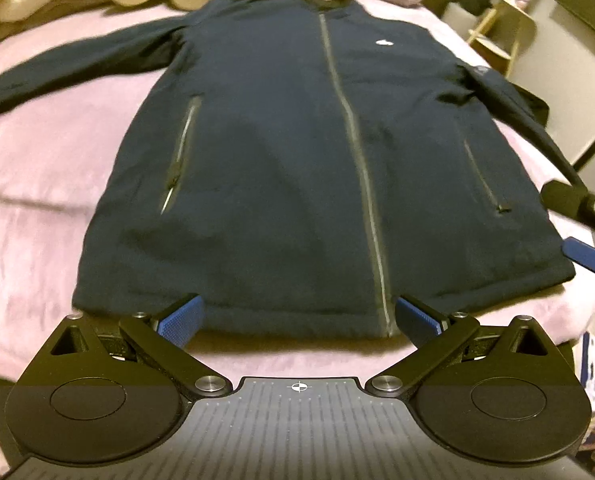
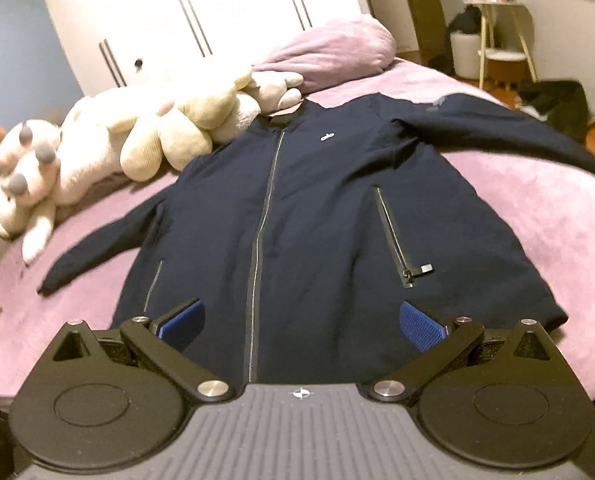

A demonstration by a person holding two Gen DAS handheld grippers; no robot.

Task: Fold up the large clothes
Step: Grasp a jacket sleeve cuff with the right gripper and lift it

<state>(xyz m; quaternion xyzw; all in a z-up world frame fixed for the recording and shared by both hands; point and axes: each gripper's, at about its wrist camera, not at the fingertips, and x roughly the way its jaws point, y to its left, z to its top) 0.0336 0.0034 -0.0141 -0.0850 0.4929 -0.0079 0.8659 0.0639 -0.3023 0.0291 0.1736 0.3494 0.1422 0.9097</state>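
Left gripper [image 1: 299,316], right gripper [image 2: 301,320]: black linkage arms, blue ribbed pads, silver screws, grey ridged base w/ crosshair mark

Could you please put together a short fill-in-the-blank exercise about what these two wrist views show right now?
1. The navy jacket lies flat on a bed covered in a ____ blanket.
2. Its front zipper is fully ____.
3. Near the collar lie cream ____ toys.
4. The left gripper and right gripper both have their jaws ____.

Missing words: purple; closed; plush; open
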